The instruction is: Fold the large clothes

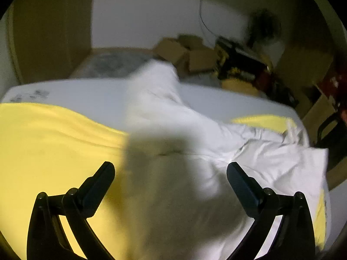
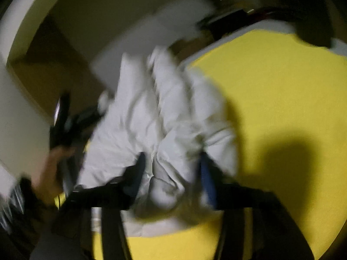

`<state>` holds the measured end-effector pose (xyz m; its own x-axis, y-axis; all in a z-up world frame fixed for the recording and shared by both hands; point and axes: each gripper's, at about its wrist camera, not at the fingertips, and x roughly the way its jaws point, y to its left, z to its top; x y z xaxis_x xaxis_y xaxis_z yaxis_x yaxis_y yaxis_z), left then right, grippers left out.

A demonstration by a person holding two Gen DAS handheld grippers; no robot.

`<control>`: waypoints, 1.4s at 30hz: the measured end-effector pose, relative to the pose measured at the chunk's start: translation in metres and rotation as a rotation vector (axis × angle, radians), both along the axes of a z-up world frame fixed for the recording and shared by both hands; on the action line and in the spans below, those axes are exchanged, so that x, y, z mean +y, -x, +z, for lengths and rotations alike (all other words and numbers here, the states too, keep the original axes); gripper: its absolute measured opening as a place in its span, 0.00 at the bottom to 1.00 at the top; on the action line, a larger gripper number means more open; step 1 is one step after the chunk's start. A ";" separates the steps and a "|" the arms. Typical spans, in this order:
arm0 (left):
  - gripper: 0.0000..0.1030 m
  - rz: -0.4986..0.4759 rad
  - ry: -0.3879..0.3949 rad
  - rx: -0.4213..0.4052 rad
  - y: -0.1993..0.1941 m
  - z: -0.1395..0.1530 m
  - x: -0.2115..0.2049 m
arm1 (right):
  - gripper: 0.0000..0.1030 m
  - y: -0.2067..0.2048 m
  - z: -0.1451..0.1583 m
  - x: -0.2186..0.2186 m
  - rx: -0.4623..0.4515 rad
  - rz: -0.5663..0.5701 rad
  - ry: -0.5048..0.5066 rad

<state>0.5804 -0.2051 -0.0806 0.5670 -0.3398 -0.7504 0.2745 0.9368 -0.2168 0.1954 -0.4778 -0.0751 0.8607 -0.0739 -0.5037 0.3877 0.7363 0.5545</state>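
A white puffy jacket point(image 1: 195, 143) lies across a yellow cloth point(image 1: 47, 143) on a white table point(image 1: 86, 93). My left gripper point(image 1: 171, 173) is open and empty, its fingers wide apart just above the jacket's near part. In the blurred right wrist view the jacket point(image 2: 151, 117) is bunched, and my right gripper point(image 2: 171, 164) is closed on a thick fold of it above the yellow cloth point(image 2: 271, 99). The left gripper point(image 2: 65, 125) and the hand holding it show at that view's left edge.
Cardboard boxes point(image 1: 190, 54) and dark clutter point(image 1: 245, 65) stand on the floor beyond the table's far edge. A brown cabinet point(image 1: 49, 32) stands at the far left. A black chair frame point(image 1: 329, 127) is off the table's right side.
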 end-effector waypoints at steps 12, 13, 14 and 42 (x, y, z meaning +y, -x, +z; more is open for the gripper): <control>1.00 0.115 0.008 -0.156 0.060 0.093 0.102 | 0.52 -0.176 0.053 0.038 0.163 0.116 0.165; 1.00 0.098 -0.006 -0.154 0.066 0.094 0.105 | 0.49 -0.185 0.038 0.034 0.216 0.122 0.173; 1.00 0.093 -0.015 -0.154 0.070 0.093 0.103 | 0.49 -0.192 0.019 0.030 0.260 0.148 0.173; 1.00 0.025 0.066 0.041 0.070 0.052 0.109 | 0.86 -0.013 -0.013 -0.034 0.166 0.195 -0.250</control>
